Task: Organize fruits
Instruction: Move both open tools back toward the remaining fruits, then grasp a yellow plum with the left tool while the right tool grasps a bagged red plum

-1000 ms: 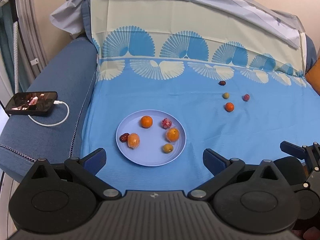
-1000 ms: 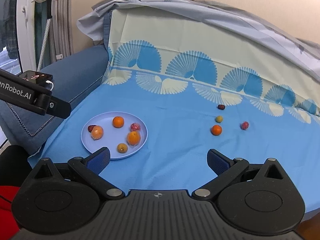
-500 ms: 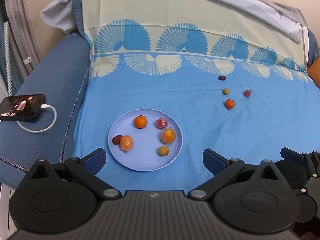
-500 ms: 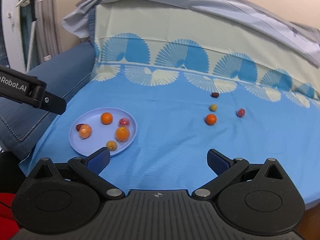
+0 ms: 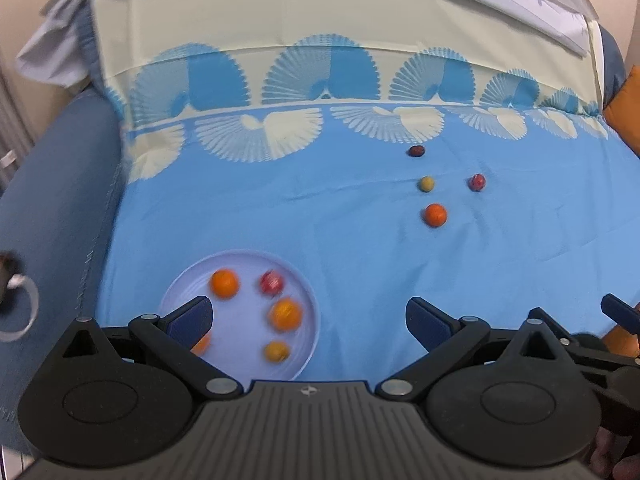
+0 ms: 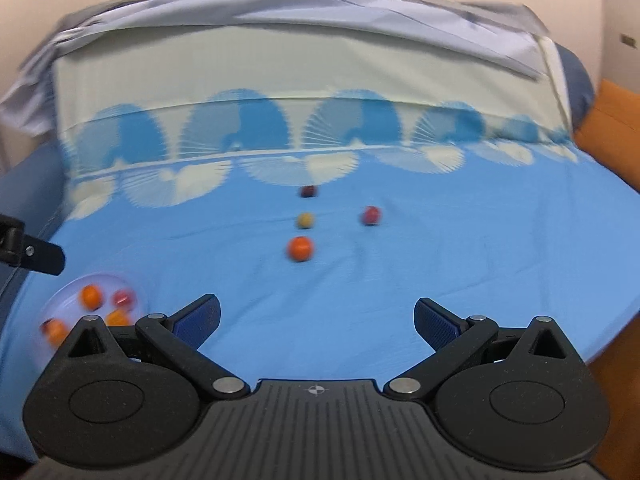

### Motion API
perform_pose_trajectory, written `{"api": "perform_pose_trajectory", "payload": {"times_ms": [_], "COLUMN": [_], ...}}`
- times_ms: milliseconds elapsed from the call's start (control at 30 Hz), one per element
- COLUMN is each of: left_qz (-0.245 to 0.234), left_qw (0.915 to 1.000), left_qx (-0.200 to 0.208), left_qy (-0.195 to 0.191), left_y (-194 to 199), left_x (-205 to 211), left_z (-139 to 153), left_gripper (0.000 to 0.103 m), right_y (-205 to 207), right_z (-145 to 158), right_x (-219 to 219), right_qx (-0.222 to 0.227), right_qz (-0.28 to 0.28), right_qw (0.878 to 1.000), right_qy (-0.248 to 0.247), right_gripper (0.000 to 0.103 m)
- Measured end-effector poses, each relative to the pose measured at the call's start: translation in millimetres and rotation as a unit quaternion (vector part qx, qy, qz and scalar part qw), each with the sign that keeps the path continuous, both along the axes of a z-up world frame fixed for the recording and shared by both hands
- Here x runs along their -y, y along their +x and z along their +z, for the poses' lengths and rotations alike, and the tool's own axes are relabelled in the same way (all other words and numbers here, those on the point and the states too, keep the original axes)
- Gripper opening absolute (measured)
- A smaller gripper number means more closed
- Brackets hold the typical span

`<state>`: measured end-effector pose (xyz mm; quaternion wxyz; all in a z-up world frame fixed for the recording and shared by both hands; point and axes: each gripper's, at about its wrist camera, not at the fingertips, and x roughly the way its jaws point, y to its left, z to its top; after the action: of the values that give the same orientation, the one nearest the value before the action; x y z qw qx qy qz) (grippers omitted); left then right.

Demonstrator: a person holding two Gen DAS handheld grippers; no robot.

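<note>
Both grippers, left [image 5: 308, 322] and right [image 6: 317, 320], fingers spread empty, have swung from plate [image 5: 308, 308] toward four loose fruits mid-sofa; orange [image 6: 300, 249] likely next.

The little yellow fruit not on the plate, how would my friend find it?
Start on the blue sheet, well to the right of the plate, where four loose fruits lie. The yellow fruit is the pale one just behind the orange fruit, with the red fruit to its right and the dark fruit farther back.
</note>
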<state>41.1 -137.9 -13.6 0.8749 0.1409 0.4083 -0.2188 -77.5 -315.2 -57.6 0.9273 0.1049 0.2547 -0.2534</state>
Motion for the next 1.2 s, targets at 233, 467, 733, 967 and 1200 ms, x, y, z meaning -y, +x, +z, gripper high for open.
{"api": "perform_pose_trajectory", "payload": {"times_ms": [233, 467, 733, 967, 1200], "left_qz": [-0.049, -0.139, -0.176, -0.178, -0.166], "left_qw": [0.9987, 0.9892, 0.9789, 0.9786, 0.9823], "left_qx": [0.016, -0.047, -0.103, -0.094, -0.079], "left_qy": [-0.001, -0.008, 0.019, 0.045, 0.038], "left_y": [69, 162, 223, 229, 225], "left_x": [101, 216, 284, 303, 299], "left_z": [-29, -106, -172, -198, -183], "left_gripper": [0.103, 0.103, 0.103, 0.103, 0.034], "right_y": [60, 164, 233, 249, 242], "right_z": [-20, -79, -126, -141, -132], "right_x": [87, 193, 230, 228, 221], "right_qx": [0.002, -0.032, -0.058, -0.058, -0.038], "right_qz": [-0.074, -0.111, -0.02, -0.004, 0.007], "right_qw": [0.997, 0.993, 0.998, 0.997, 0.998], "right_qy": [-0.036, -0.024, -0.007, -0.043, -0.047], "right_gripper": [0.102, 0.102, 0.102, 0.102, 0.031]}}
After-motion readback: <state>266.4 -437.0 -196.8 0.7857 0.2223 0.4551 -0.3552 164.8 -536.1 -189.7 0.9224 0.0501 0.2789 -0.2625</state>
